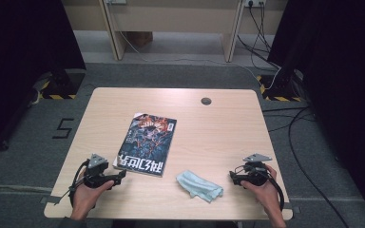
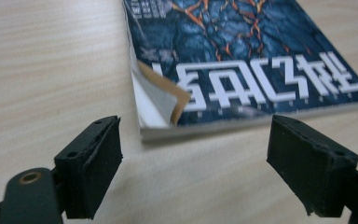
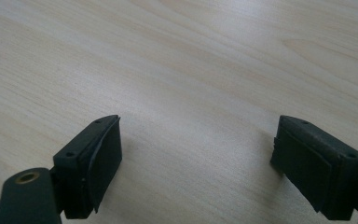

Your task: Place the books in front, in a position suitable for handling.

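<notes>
A dark blue book [image 1: 147, 141] with white lettering lies flat near the middle of the wooden table [image 1: 218, 128]. My left gripper [image 1: 121, 175] rests at the front left, open, its tips just short of the book's near corner. In the left gripper view the book [image 2: 256, 51] has a curled, torn cover corner, and the gripper [image 2: 196, 158] holds nothing. A crumpled pale blue cloth [image 1: 199, 185] lies at the front centre. My right gripper [image 1: 231, 177] sits at the front right, open, pointing toward the cloth. Bare table shows between the jaws of the right gripper [image 3: 198, 163].
A small round grey cap [image 1: 206, 100] is set in the table near its far edge. Cables [image 1: 290, 128] run across the grey floor to the right. A wooden desk frame [image 1: 171, 28] stands behind the table. Dark curtains hang on both sides.
</notes>
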{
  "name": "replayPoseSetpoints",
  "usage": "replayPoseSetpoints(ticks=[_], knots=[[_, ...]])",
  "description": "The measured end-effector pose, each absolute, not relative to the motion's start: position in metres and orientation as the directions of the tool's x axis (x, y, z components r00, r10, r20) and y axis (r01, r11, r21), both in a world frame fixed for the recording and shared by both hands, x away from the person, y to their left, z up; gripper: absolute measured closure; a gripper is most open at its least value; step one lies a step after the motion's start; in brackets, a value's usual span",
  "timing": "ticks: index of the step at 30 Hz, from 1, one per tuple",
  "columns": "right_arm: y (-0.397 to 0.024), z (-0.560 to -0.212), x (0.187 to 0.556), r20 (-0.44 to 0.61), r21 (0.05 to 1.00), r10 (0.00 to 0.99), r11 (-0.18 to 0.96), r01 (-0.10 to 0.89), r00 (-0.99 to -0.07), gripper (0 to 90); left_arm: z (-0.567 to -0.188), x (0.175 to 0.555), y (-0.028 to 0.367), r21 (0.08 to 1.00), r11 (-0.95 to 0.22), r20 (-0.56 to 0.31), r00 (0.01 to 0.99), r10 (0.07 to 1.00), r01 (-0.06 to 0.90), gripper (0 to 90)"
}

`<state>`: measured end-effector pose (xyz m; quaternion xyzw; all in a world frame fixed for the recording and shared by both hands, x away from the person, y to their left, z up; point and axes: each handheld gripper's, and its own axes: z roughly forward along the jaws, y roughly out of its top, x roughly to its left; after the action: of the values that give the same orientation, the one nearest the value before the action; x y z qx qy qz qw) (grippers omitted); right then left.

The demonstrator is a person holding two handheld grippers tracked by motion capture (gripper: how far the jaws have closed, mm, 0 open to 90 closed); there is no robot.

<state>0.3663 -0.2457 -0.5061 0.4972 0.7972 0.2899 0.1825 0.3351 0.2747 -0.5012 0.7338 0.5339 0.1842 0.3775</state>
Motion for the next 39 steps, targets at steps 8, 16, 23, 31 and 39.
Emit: replayPoseSetpoints(ticks=[8, 16, 23, 31, 39], knots=[[-0.249, -0.507, 0.368, -0.003, 0.652, 0.900, 0.333, 0.681, -0.437, 16.4, -0.503, 0.360, 0.258, 0.762, -0.092, -0.139, 0.300, 0.944, 0.641, 16.9], [-0.248, -0.507, 0.367, -0.002, 0.653, 0.900, 0.332, 0.680, -0.437, 16.2, -0.511, 0.371, 0.250, 0.719, -0.171, -0.053, 0.298, 0.953, 0.674, 17.6], [-0.246, -0.506, 0.366, -0.004, 0.647, 0.902, 0.331, 0.687, -0.431, 16.9, -0.511, 0.373, 0.256, 0.710, -0.180, -0.050, 0.304, 0.951, 0.680, 17.5], [-0.243, -0.506, 0.365, -0.005, 0.646, 0.898, 0.338, 0.684, -0.440, 17.0, -0.510, 0.381, 0.273, 0.705, -0.176, -0.023, 0.270, 0.963, 0.687, 16.8], [-0.244, -0.506, 0.366, -0.004, 0.648, 0.900, 0.335, 0.684, -0.437, 16.9, -0.508, 0.404, 0.294, 0.705, -0.151, 0.053, 0.162, 0.985, 0.693, 14.3]])
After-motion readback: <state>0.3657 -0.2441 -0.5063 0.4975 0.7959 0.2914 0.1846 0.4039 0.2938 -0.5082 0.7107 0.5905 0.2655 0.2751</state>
